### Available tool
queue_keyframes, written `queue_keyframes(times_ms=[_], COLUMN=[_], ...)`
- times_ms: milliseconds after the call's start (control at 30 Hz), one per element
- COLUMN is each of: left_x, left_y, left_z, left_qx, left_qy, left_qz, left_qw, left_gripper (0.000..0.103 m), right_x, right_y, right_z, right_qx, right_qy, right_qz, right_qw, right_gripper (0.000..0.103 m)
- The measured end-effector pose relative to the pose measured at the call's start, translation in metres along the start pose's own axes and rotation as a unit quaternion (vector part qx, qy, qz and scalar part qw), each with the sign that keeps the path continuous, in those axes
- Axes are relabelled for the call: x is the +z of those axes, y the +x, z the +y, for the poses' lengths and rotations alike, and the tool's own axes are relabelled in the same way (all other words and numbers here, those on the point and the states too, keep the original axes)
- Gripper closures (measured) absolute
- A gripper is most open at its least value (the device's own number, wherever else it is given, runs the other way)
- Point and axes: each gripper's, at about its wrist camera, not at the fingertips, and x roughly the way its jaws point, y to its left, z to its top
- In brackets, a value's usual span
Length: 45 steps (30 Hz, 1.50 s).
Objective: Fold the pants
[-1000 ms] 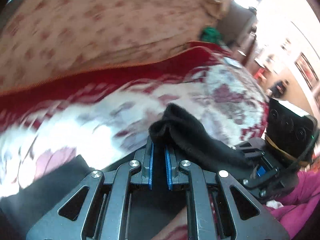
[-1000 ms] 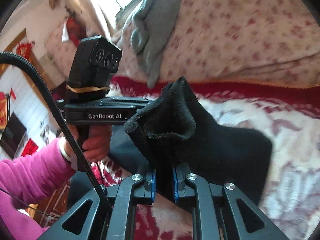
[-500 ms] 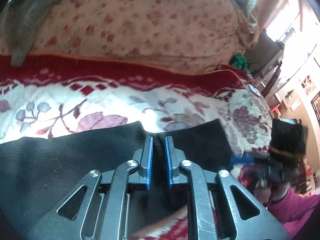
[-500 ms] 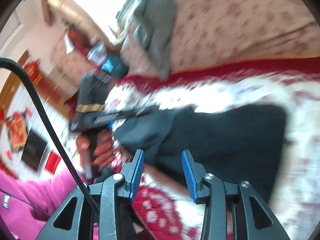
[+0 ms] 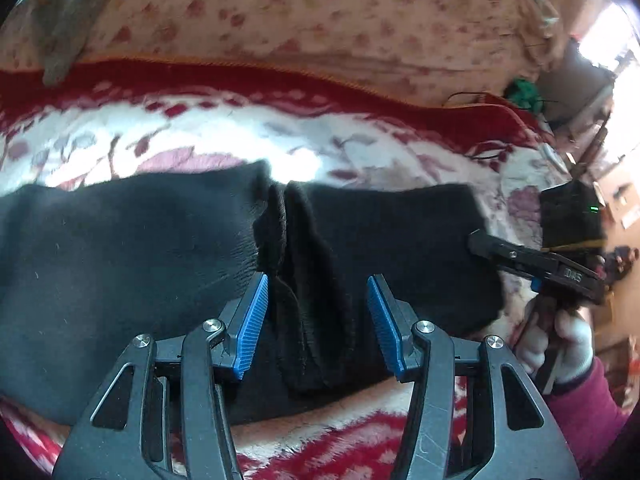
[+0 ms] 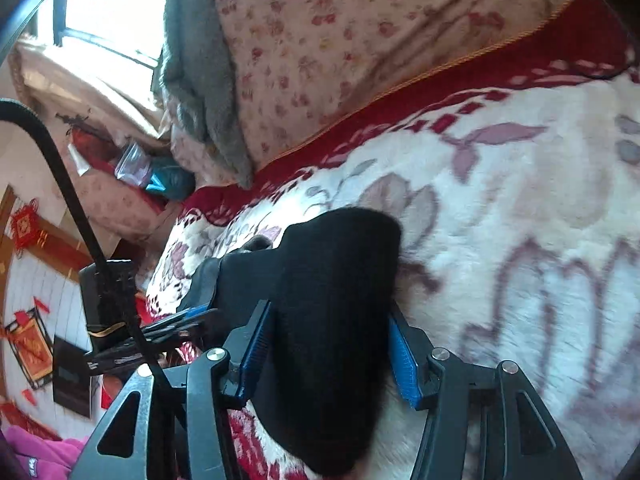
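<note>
The black pants [image 5: 120, 256] lay spread flat across the red-and-white flowered blanket [image 5: 208, 136], directly under and ahead of the left gripper [image 5: 318, 320]. Its jaws had just been opening and stood wide apart, released; a raised ridge of bunched black cloth ran up between the blue pads [image 5: 252, 320] without either pad pressing on it. To the right of that gripper, the right gripper [image 5: 480, 242] reached in at the far right end of the pants, held by a gloved hand [image 5: 560, 344] in a pink sleeve [image 5: 588, 412].

In the right wrist view, the right gripper [image 6: 328, 352] was also let go, its jaws parted after opening. The end of the pants [image 6: 332, 300] lay between its pads [image 6: 256, 352] and filled most of the gap; whether the cloth touched them could not be told. The left gripper [image 6: 168, 332] sat to its left, low over the same cloth. Beyond both grippers rose a flowered quilt [image 6: 320, 40] with a grey cloth [image 6: 196, 80] draped on it.
</note>
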Motion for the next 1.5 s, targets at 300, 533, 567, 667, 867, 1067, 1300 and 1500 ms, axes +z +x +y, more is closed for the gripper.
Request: queue_keyframes(times_ms=[300, 533, 567, 667, 867, 1067, 1300, 1500], left_x=[-0.011, -0.018, -0.02, -0.023, -0.028, -0.032, -0.05, -0.072], left_y=[-0.004, -0.006, -0.01, -0.017, -0.038, -0.061, -0.086, -0.111], left_z=[0.0, 0.001, 0.001, 0.003, 0.008, 0.019, 0.061, 0.104], left_qx=[0.013, 0.027, 0.034, 0.044, 0.074, 0.108, 0.116, 0.119], left_qy=[-0.023, -0.044, -0.044, -0.05, -0.063, -0.073, -0.145, -0.22], left_qz=[-0.009, -0.034, -0.039, -0.045, -0.072, -0.091, -0.103, -0.124], left_qw=[0.9996, 0.9981, 0.9977, 0.9967, 0.9927, 0.9873, 0.9773, 0.9601], left_gripper=[0.066, 0.066, 0.066, 0.066, 0.066, 0.066, 0.062, 0.057], right_x=[-0.005, -0.011, -0.01, -0.008, 0.001, 0.0, 0.0, 0.004], right_y=[-0.021, -0.01, -0.014, -0.031, -0.054, -0.034, 0.025, 0.081], right_z=[0.029, 0.007, 0.009, 0.027, 0.06, 0.087, 0.123, 0.157], right_qx=[-0.046, -0.1, -0.112, -0.149, -0.107, -0.063, -0.036, -0.014], right_qy=[-0.082, -0.052, -0.055, -0.086, -0.1, -0.121, -0.167, -0.204], right_qz=[-0.015, -0.02, -0.023, -0.036, -0.071, -0.055, 0.009, 0.053], right_qw=[0.995, 0.993, 0.992, 0.984, 0.987, 0.989, 0.985, 0.977], right_gripper=[0.075, 0.064, 0.064, 0.063, 0.063, 0.058, 0.053, 0.051])
